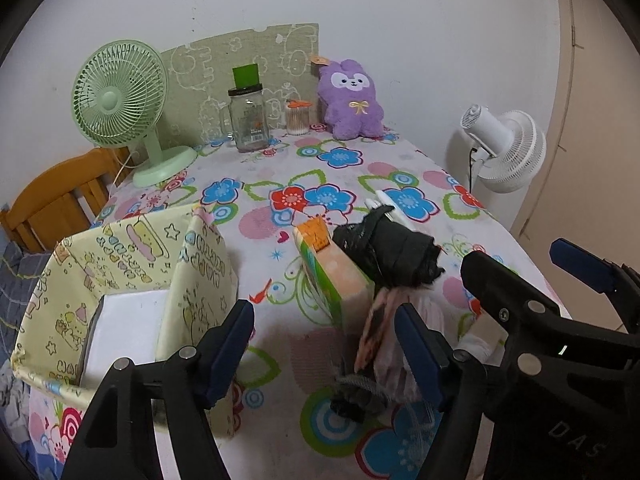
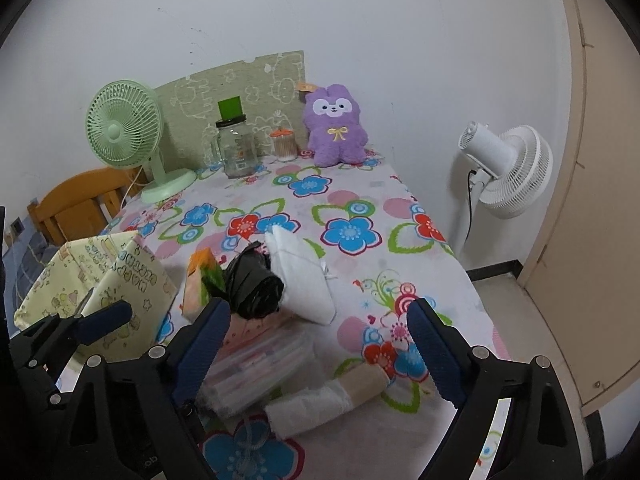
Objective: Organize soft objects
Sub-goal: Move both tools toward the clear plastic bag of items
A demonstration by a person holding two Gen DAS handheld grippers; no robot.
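Okay, left wrist: left gripper (image 1: 324, 350) spread, empty, above floral table (image 1: 280, 248); black bag roll (image 1: 384, 250) beside tissue pack (image 1: 340, 276), yellow bin (image 1: 120, 272) left. Right wrist: right gripper (image 2: 320, 344) spread, empty, above clear packet (image 2: 256, 364), paper roll (image 2: 332, 400).

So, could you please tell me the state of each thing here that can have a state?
left gripper: open, empty
right gripper: open, empty
yellow fabric bin: open, a white thing inside
tissue pack: on its edge, tilted
black bag roll: rolled up, on the pile
glass jar: upright, lid on
green fan: upright
purple plush: sitting upright
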